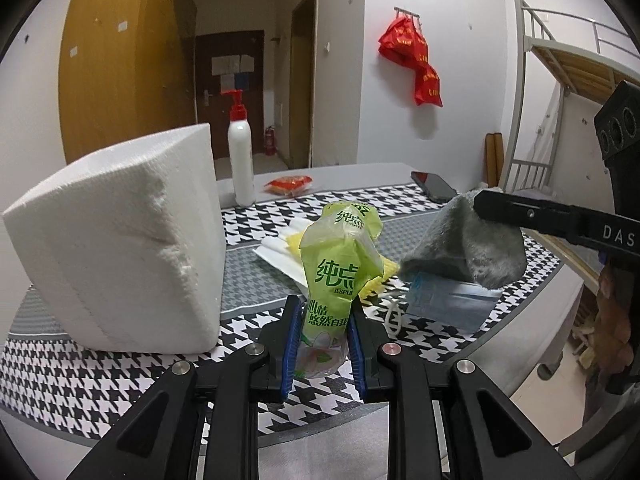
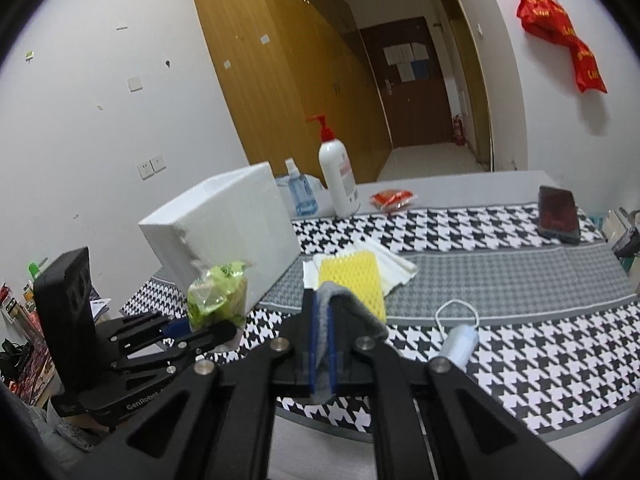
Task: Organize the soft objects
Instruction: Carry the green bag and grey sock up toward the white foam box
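The left gripper (image 1: 323, 344) has its two blue pads pressed on the bottom of a green tissue pack (image 1: 338, 264) – the pack stands up between them, squeezed thin. The pack has green Chinese writing, "纯点" on top and more lines lower down. At about ten o'clock from the pack sits a big white foam box (image 1: 120, 248) on the checked table cloth (image 1: 80, 376).

To the right, the right gripper (image 2: 322, 344) has its fingers pressed together on a gray fuzzy cloth (image 1: 464, 248), lifted off the table. Its side reads "DAS". A blue face mask (image 1: 448, 300) lies under the cloth, at about four o'clock from the pack. A yellow sponge (image 2: 352, 280) lies on a white cloth (image 2: 396, 268) behind – both flat on the table.
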